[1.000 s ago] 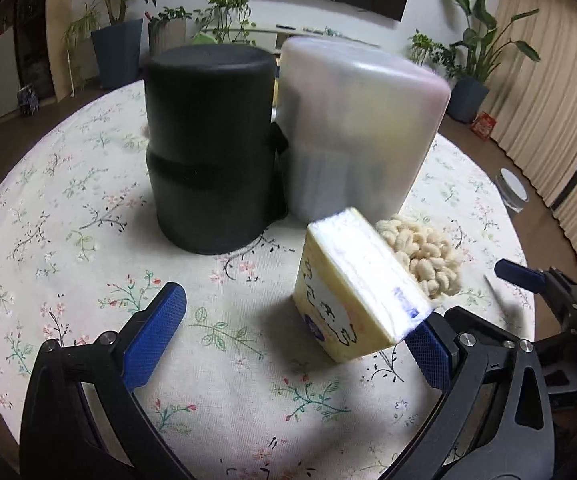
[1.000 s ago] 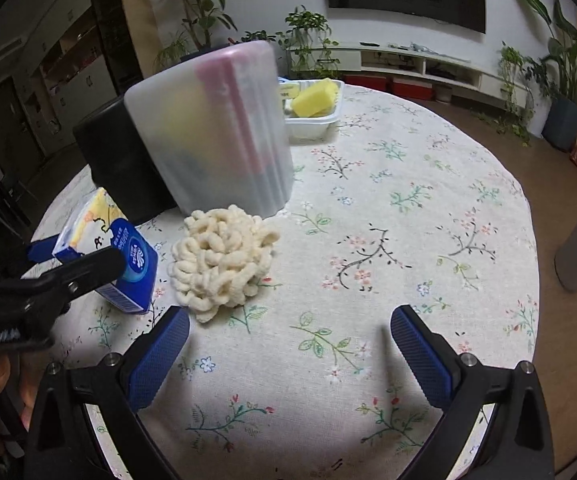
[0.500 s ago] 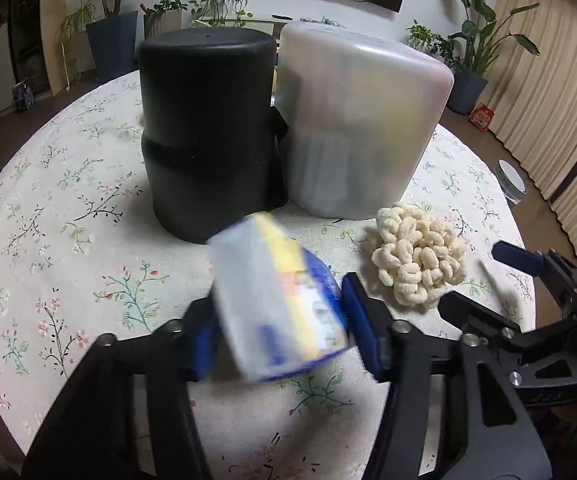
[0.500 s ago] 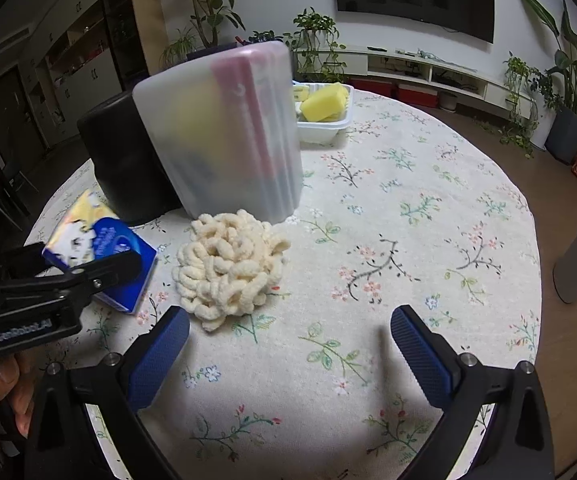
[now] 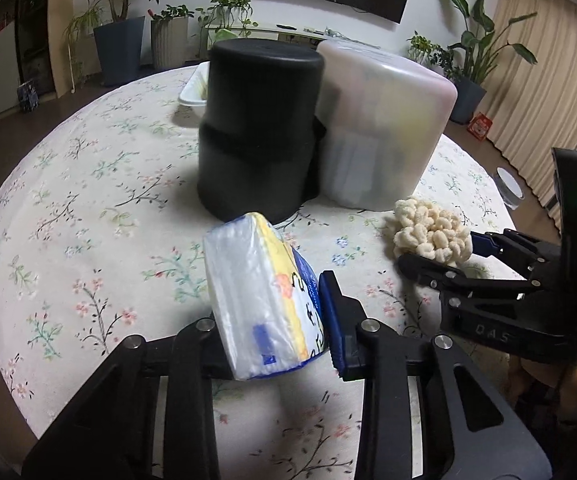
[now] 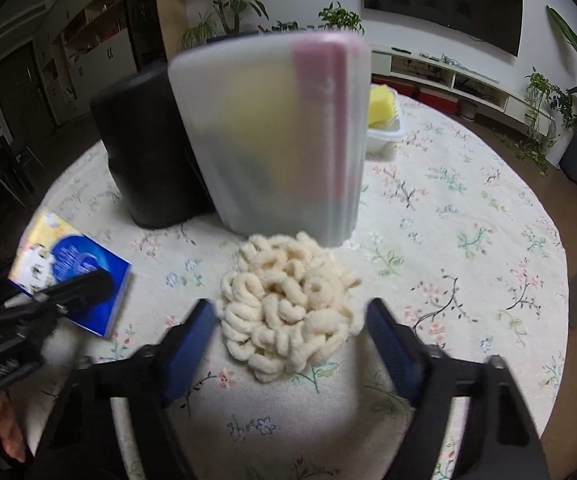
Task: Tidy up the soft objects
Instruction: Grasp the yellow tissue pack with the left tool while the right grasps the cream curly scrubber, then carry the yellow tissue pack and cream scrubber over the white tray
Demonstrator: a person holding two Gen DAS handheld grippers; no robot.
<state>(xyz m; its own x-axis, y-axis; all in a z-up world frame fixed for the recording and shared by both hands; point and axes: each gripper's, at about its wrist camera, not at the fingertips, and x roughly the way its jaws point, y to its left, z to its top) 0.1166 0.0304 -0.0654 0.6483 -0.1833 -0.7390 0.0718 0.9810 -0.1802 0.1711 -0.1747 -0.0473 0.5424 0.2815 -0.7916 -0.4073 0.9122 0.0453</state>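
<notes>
On the floral-clothed round table (image 5: 88, 184), a black tub (image 5: 258, 132) and frosted bin (image 6: 272, 136) stand at twelve o'clock, the closing left gripper (image 5: 272, 312) squeezes the tissue pack (image 5: 260, 300), and the right gripper's (image 6: 292, 320) closing jaws flank the cream chenille sponge (image 6: 288, 304).

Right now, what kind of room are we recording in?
Most likely a home living room: a wall-mounted TV above a low media shelf, potted plants, beige curtains, and a round table with a floral tablecloth.
</notes>
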